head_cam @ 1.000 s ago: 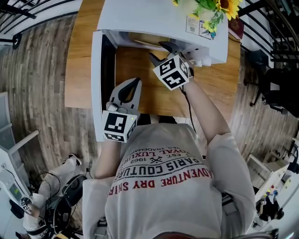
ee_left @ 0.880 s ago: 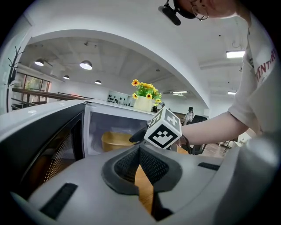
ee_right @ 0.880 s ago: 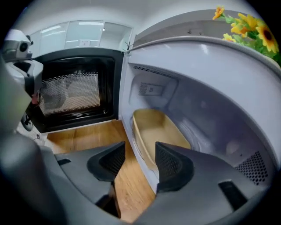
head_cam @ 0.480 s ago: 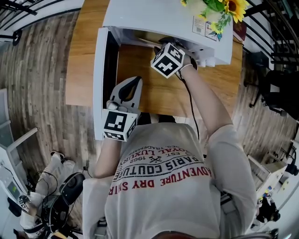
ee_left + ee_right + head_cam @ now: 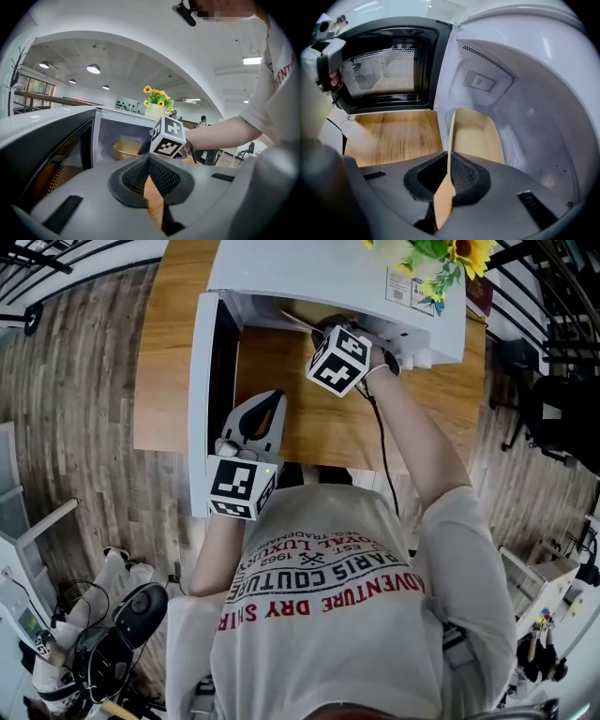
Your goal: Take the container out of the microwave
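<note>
A tan, shallow container lies inside the white microwave; it also shows in the left gripper view as a tan container. My right gripper reaches into the cavity. Its jaws have just been closing and now pinch the container's near wall, which stands edge-on between the pads. In the head view only its marker cube shows at the oven mouth. My left gripper hovers over the wooden table in front of the oven, shut with nothing between its tips.
The microwave door stands swung open at the left, its mesh window facing the cavity. A vase of sunflowers sits on the oven's top right. Railings and wooden floor surround the table.
The right gripper has sunk a little deeper into the microwave and rolled, and its jaws have gone from open to shut on the container's wall. The left gripper has stayed put.
</note>
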{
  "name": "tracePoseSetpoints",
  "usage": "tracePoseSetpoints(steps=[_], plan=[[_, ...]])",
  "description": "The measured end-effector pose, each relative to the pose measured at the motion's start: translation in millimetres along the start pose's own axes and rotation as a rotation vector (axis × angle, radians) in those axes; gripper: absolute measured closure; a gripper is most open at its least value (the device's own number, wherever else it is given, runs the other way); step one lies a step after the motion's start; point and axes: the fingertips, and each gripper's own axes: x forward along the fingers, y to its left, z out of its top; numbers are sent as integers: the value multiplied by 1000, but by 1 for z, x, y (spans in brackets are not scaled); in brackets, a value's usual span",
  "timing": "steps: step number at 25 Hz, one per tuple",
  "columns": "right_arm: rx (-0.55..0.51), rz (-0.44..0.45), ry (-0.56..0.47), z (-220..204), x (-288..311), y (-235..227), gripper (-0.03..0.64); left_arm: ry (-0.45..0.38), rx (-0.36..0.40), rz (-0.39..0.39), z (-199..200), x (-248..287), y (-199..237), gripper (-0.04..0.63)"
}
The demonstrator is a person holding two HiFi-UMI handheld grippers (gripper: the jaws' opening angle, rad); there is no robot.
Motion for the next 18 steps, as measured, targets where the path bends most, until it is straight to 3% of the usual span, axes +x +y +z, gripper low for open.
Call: tracePoseSetpoints(steps=[7,18], plan=[[36,35,-91,5,-30,18,577,-6,-5,-13,0,-7,-10,583],[183,69,-257,0,-97,56,577,-46,49,5,11,-29,-27,583]])
